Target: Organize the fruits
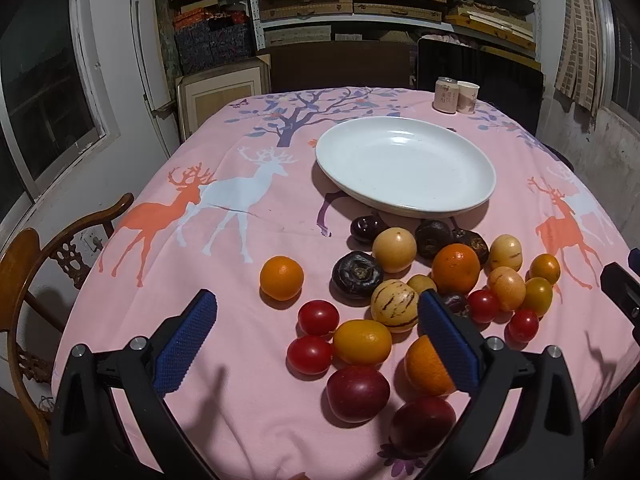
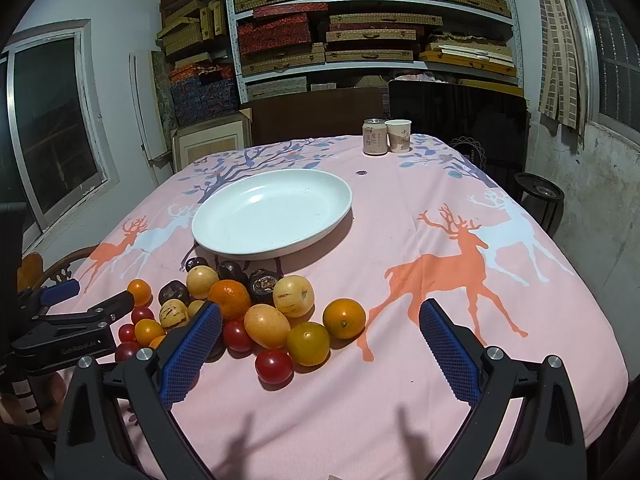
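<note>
Fruits [image 1: 400, 292] lie heaped on the pink cloth [image 1: 248, 240] just in front of the white plate [image 1: 404, 164], none on it. Left gripper [image 1: 316, 344] spread wide, holding nothing, over near side of heap. Right gripper [image 2: 320, 352] also wide apart, holding nothing.

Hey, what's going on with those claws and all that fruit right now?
Left claw open, empty. Right claw open, empty. Fruits loose on cloth; plate bare. Nothing in the way.

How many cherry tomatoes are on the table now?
4. Two lie on the pile's left: far-left tomato and near-left tomato. Two on its right: inner-right tomato and outer-right tomato. The left gripper may hide others.
</note>
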